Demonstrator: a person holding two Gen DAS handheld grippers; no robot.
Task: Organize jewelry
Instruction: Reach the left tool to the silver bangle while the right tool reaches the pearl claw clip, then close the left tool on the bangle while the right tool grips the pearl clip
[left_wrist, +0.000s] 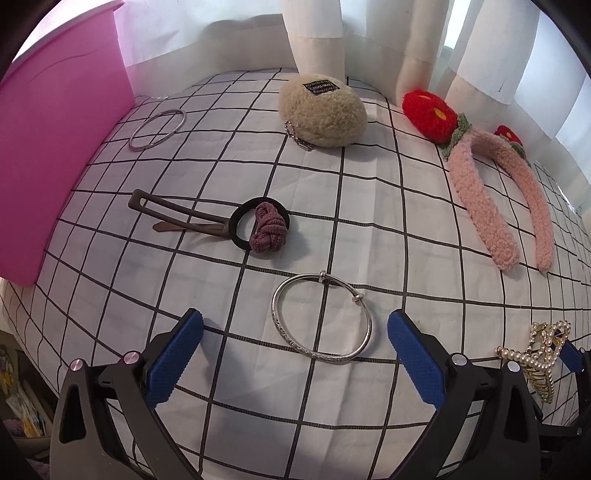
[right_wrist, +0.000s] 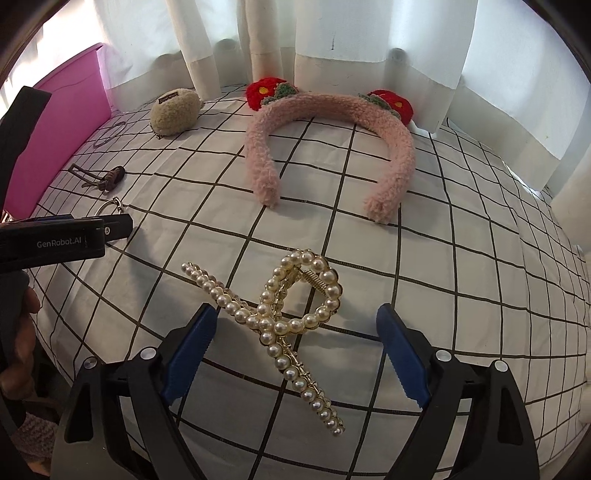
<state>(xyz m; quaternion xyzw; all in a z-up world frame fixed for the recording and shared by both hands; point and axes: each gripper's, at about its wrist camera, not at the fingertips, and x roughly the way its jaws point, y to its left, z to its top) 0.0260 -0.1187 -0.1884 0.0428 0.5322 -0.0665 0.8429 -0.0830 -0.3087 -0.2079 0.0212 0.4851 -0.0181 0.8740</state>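
Left wrist view: the left gripper (left_wrist: 295, 354) hovers low over a white grid-patterned cloth (left_wrist: 424, 229), its blue-padded fingers spread wide with a silver bangle (left_wrist: 322, 317) lying flat between and just ahead of them, untouched. Beyond it lie a black hair tie with a mauve knot (left_wrist: 263, 229) overlapping a brown hair clip (left_wrist: 177, 216). Farther back, a thin silver ring bangle (left_wrist: 157, 129) rests beside a pink bin (left_wrist: 55, 147), with a beige fuzzy pouch (left_wrist: 321, 110) near the white curtain (left_wrist: 314, 33).

Right wrist view: the right gripper (right_wrist: 295, 354) is likewise parted, its fingers flanking a pearl claw clip (right_wrist: 280, 317) that rests on the cloth without contact. The left gripper appears at the left edge. Farther on, a pink fuzzy headband (right_wrist: 332, 147) with red crocheted flowers lies arched toward the curtain.
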